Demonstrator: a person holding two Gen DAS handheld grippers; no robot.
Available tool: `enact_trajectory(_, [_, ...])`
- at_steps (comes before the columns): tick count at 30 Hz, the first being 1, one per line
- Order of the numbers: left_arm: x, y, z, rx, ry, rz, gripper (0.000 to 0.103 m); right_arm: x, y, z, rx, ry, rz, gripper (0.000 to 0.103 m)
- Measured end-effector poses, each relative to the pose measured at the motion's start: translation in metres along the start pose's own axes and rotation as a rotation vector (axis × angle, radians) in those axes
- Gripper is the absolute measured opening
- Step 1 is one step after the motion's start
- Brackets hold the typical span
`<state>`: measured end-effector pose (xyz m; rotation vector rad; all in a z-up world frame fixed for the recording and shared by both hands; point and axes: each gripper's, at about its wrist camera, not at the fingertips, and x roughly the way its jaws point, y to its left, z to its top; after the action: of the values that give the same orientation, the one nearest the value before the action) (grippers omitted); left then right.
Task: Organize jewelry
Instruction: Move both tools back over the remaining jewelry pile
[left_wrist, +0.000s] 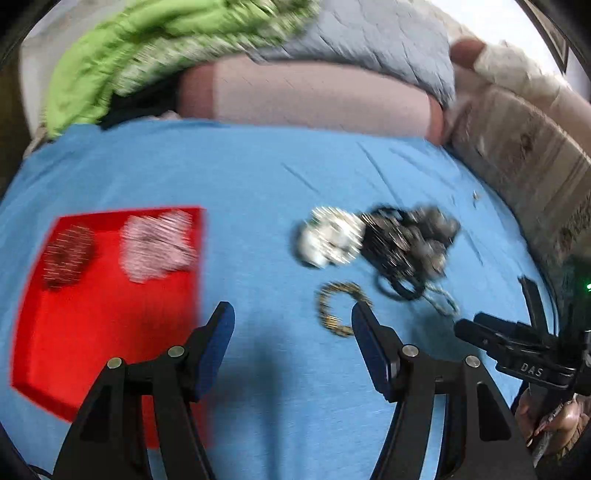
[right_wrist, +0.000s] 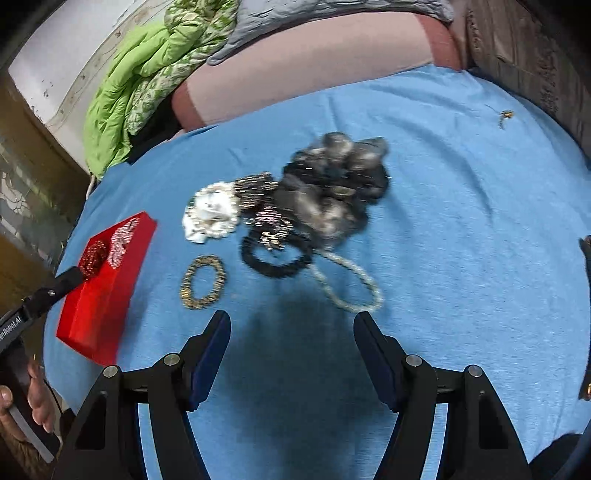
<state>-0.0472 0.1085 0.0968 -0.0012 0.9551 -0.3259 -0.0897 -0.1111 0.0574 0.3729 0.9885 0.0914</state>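
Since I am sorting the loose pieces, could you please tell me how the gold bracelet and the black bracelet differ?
The gold bracelet lies alone on the blue sheet, while the black bracelet lies against the tangled jewelry pile. The gold bracelet looks thinner and makes a smaller ring; the black bracelet is thicker and wider. The gold bracelet lies nearer the red box. Both are closed beaded rings lying flat, outside the box.

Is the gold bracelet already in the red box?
No, the gold bracelet lies on the blue sheet, apart from the red box, which holds only a dark red piece and a pale one.
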Motion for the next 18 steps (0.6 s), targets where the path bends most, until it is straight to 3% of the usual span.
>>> enact_trajectory(4, [0.042,-0.018,0.003,-0.024,0.059,-0.024,0.05,0.0,-0.011,0.001,-0.008,-0.028,-0.022,0.072])
enact_trajectory(7, [0.065,-0.019,0.009,-0.037,0.087,-0.017,0.049,0.003,-0.018,0.002,-0.039,-0.045,-0.054,0.065])
enact_trajectory(11, [0.087,-0.023,0.013,-0.01,0.121,0.002,0.049,0.021,-0.025,0.012,-0.081,-0.031,-0.091,0.041])
enact_trajectory(13, [0.096,-0.024,0.012,-0.001,0.14,0.008,0.049,0.032,-0.026,0.016,-0.094,-0.018,-0.09,0.034])
enact_trajectory(18, [0.098,-0.032,0.008,0.041,0.114,0.048,0.049,0.046,-0.019,0.021,-0.158,-0.033,-0.123,0.034])
